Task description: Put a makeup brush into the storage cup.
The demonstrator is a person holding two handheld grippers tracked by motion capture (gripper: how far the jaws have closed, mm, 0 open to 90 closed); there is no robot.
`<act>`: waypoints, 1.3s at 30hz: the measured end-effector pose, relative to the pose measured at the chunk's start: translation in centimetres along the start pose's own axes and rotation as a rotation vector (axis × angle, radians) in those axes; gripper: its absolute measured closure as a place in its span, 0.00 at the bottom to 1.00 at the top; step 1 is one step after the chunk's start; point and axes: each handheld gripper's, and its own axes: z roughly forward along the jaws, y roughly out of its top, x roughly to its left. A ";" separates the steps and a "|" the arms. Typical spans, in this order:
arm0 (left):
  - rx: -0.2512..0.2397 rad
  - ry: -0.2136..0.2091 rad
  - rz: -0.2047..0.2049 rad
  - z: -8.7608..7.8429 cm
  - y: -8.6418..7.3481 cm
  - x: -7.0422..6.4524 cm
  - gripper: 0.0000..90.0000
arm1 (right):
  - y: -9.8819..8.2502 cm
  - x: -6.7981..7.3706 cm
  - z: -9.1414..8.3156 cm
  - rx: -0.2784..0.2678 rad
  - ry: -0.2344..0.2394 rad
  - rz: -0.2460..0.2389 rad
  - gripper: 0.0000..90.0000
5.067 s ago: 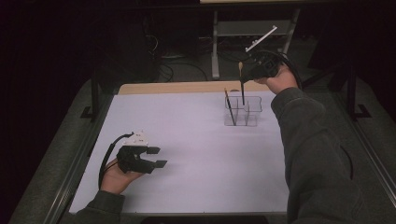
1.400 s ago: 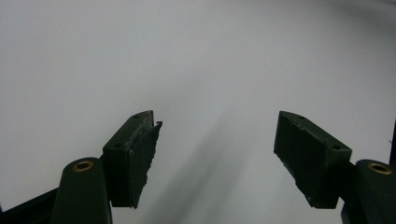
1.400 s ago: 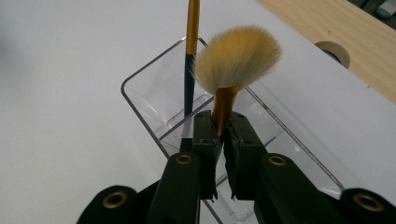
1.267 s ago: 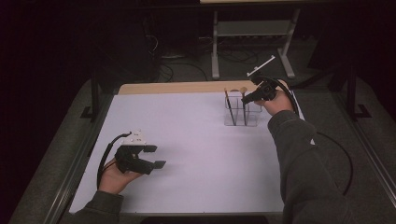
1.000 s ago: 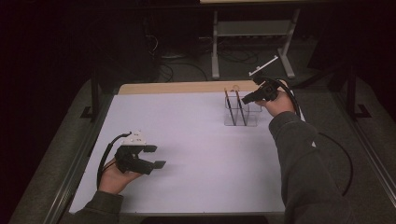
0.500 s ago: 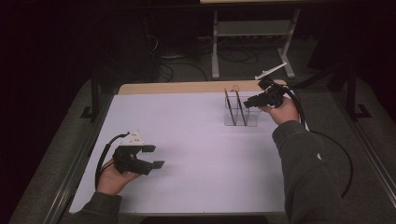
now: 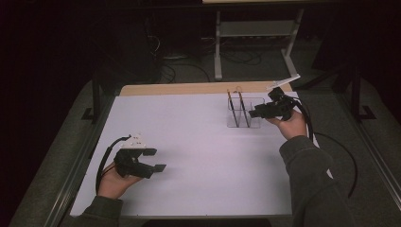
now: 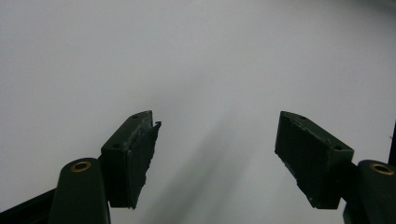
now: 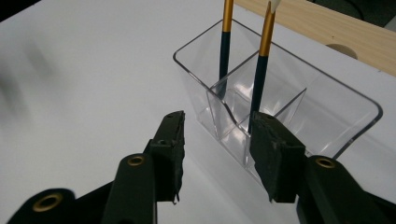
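A clear plastic holder (image 7: 246, 117) with several compartments stands at the back right of the white table (image 7: 203, 142). Two thin brushes with dark handles and gold ferrules stand upright in it, one (image 9: 224, 46) to the left of the other (image 9: 262, 60). My right gripper (image 7: 254, 113) hovers just right of the holder and points at it. Its jaws (image 9: 217, 128) have just been opening, and nothing is between them. My left gripper (image 7: 158, 160) rests low at the front left. It is open over bare white tabletop (image 8: 215, 126).
A wooden strip (image 7: 189, 88) runs along the table's far edge. A metal stand (image 7: 255, 28) and cables sit on the dark floor behind. The right gripper's cable (image 7: 347, 156) loops off the table's right side.
The right gripper let go of a brush in the holder, drew back to the right and slightly down, and its jaws opened. The left gripper stayed put.
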 end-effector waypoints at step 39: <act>-0.009 0.040 -0.023 0.3 -0.5 0.6 0.23 | -5.9 1.2 -1.8 -0.084 -0.025 0.022 0.28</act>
